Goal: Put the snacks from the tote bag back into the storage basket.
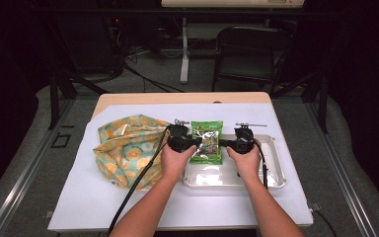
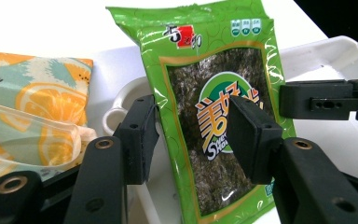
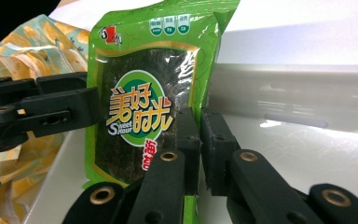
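A: Here we are at centre frame in the high view: the green seaweed packet (image 1: pixel 207 142) stands upright over the left end of the white tray (image 1: pixel 275 170), with a gripper on either side of it.

B: And the left gripper (image 2: pixel 193 135) has let go. In the left gripper view its fingers (image 2: pixel 137 137) are spread wide, one at the packet's left edge, the other out in front of the printed face, neither pressing.

A: Right. No earlier picture to compare, so I'll just call it released. What about the other side?

B: The right gripper (image 3: pixel 200 149) is clenched. In the right gripper view its two fingers (image 3: pixel 216 149) stand nearly together at lower centre, pinching the packet's right edge between them.

A: So the packet hangs from that one grip, label facing the cameras, top edge toward the upper part of the frame.

B: Left of it, on the white sheet covering the desk (image 1: pixel 177 97), lies the orange-print cloth bag (image 1: pixel 126 148), just beside the left hand (image 1: pixel 175 160).
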`<state>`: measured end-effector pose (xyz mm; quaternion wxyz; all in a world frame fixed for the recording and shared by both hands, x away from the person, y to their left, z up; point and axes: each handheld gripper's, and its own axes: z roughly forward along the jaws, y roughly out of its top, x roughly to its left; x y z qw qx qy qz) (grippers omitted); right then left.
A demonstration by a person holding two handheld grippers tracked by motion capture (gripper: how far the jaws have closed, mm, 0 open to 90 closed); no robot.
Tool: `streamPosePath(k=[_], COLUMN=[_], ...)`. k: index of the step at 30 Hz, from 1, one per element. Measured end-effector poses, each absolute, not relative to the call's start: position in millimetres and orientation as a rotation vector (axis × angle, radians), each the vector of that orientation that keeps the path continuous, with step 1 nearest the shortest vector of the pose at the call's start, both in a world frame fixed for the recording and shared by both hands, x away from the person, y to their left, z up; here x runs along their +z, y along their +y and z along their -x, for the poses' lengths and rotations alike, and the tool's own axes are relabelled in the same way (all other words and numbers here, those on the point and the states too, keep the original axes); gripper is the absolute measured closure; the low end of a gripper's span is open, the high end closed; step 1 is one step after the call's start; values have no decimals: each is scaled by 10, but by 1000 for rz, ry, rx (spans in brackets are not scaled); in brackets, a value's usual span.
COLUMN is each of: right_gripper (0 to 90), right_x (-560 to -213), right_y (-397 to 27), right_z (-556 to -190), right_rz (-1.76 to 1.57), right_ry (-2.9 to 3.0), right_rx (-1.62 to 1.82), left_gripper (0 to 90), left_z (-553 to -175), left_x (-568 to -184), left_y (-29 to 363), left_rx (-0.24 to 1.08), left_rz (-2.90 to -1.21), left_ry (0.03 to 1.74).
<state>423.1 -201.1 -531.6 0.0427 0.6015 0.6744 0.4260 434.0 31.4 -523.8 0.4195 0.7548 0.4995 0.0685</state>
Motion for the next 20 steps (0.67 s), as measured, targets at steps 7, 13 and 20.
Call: streamPosePath(k=[7,13,20], right_gripper=[810,652,555], right_x=[-5329,-5264,-5039], right_y=[-2023,-2055,-2072], right_z=[-4235,-4185,-4041], right_rz=[-1837,-1803,-1679], right_ry=[2059,2058,2032], right_rx=[1293,1285,1307], left_gripper=[529,528,542], left_z=[-4314,-4226,-4053], left_x=[-5183,-5074,-4873], left_y=[358,480,732], left_rx=[204,204,276], left_rz=[-1896,-1849,-1844], left_ry=[1250,1228,1171])
